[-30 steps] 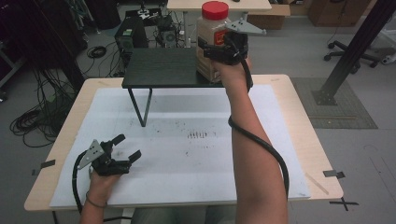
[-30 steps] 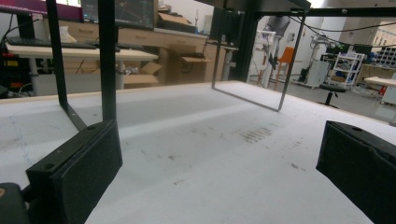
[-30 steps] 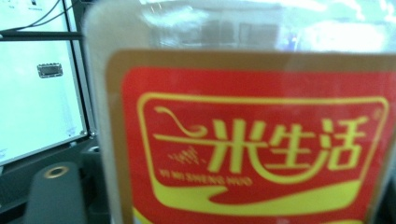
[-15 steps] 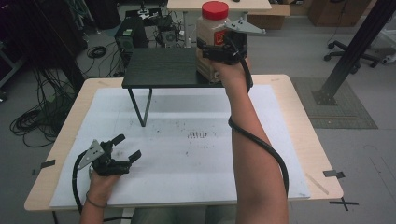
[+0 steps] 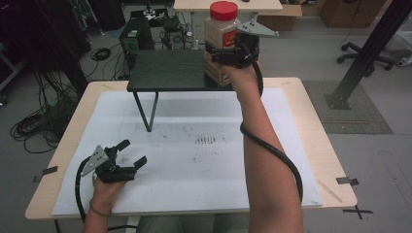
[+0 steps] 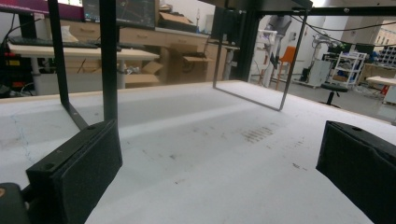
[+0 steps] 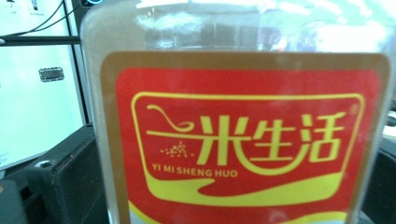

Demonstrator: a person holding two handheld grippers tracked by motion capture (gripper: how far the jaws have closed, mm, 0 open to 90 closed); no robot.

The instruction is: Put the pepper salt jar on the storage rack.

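A clear jar (image 5: 221, 34) with a red lid and a red and yellow label stands on the right end of a small black raised shelf (image 5: 167, 70) at the table's far side. My right gripper (image 5: 224, 59) reaches it from the near side, with the jar (image 7: 243, 140) between its jaws. The jaws have just been opening and the left pad (image 7: 65, 182) sits beside the jar wall. My left gripper (image 5: 133, 151) rests on the white mat near the front left. It is open with nothing between its pads (image 6: 74, 172).
The shelf stands on thin black legs (image 5: 145, 111) over the white mat (image 5: 194, 165), which bears faint dark marks (image 5: 206, 141) at its middle. The right gripper's cable (image 5: 282, 155) trails along the forearm. Desks, boxes and cables lie beyond the table.
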